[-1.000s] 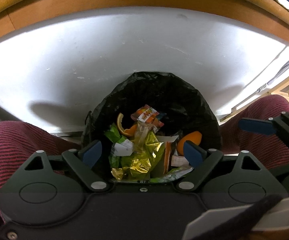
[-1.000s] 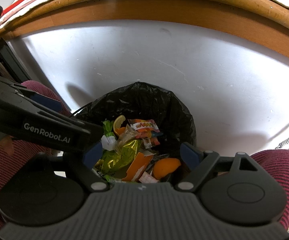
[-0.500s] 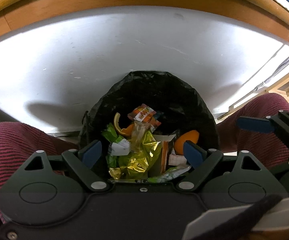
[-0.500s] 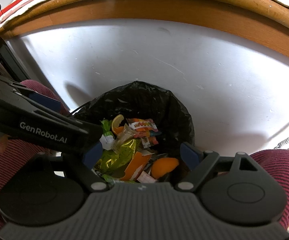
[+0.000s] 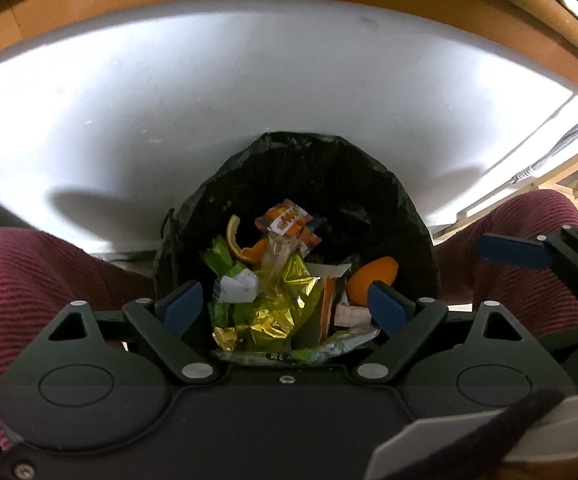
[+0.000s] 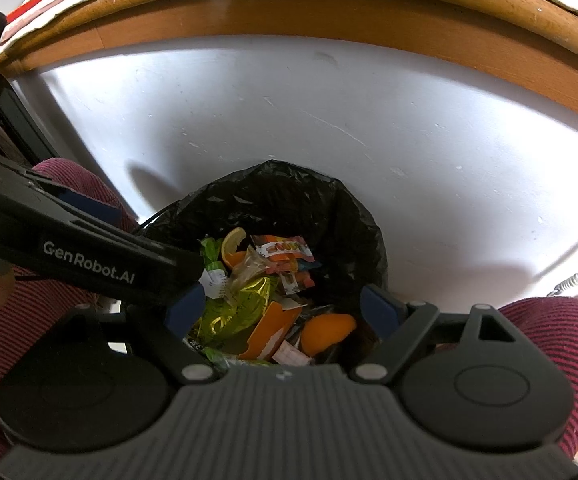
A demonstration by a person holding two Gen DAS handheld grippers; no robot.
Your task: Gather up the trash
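Left wrist view shows the left claw [image 5: 281, 308] with jaws wide apart, just opened a little more, nothing between them, directly above the bin [image 5: 409, 216] with the black liner. The trash, a gold wrapper [image 5: 281, 304] and orange peel [image 5: 373, 276], lies inside. The right claw [image 6: 277, 310], also apart and empty, hangs beside. Only the right wrist view shows the bench edge [image 6: 329, 12].
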